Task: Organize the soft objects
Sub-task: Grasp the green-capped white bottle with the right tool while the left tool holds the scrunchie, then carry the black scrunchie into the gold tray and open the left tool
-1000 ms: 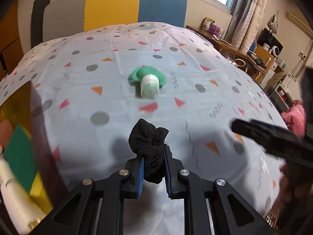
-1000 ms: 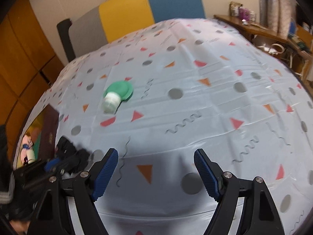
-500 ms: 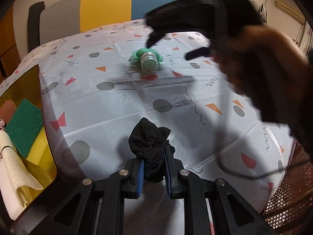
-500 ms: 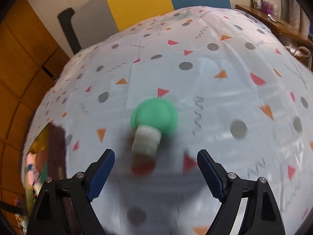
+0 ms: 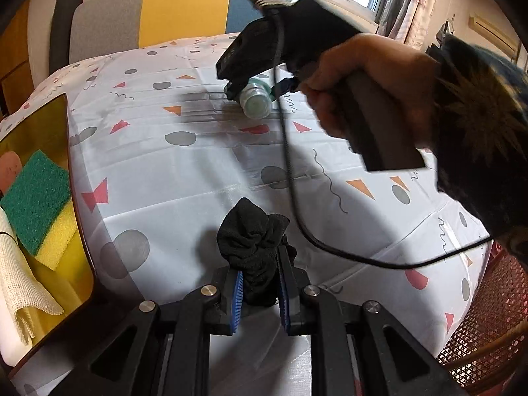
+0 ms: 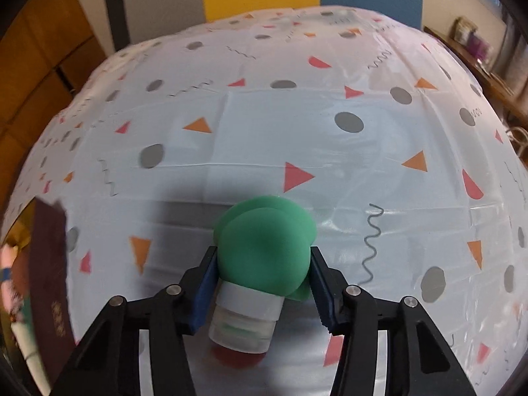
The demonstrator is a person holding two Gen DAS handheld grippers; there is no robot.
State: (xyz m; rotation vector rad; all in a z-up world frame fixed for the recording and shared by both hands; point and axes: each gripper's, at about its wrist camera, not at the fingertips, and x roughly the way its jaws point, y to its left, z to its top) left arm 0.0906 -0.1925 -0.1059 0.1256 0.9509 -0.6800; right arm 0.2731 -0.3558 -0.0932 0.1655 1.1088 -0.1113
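A bunched black sock [image 5: 254, 241] is clamped between the blue pads of my left gripper [image 5: 259, 283], which is shut on it just above the near part of the table. Farther out on the spotted tablecloth [image 5: 198, 171] lies a soft green squeeze bottle [image 6: 264, 247] with a clear cap, also seen as the bottle [image 5: 255, 104] in the left wrist view. My right gripper [image 6: 262, 264] straddles its green body. Its jaws are closing, and both pads touch the sides. A person's hand [image 5: 363, 76] holds that gripper.
At the left table edge stands a yellow box [image 5: 39, 118] holding a green and yellow sponge [image 5: 36, 194] and a white mesh cloth [image 5: 16, 280]. A black cable [image 5: 290, 181] hangs across the table. A chair [image 5: 181, 10] stands behind it, a wicker basket [image 5: 488, 330] at lower right.
My right gripper swept across the table to the green bottle, dropped over it and narrowed its jaws around it. The left gripper kept its hold on the sock and shifted slightly towards the box.
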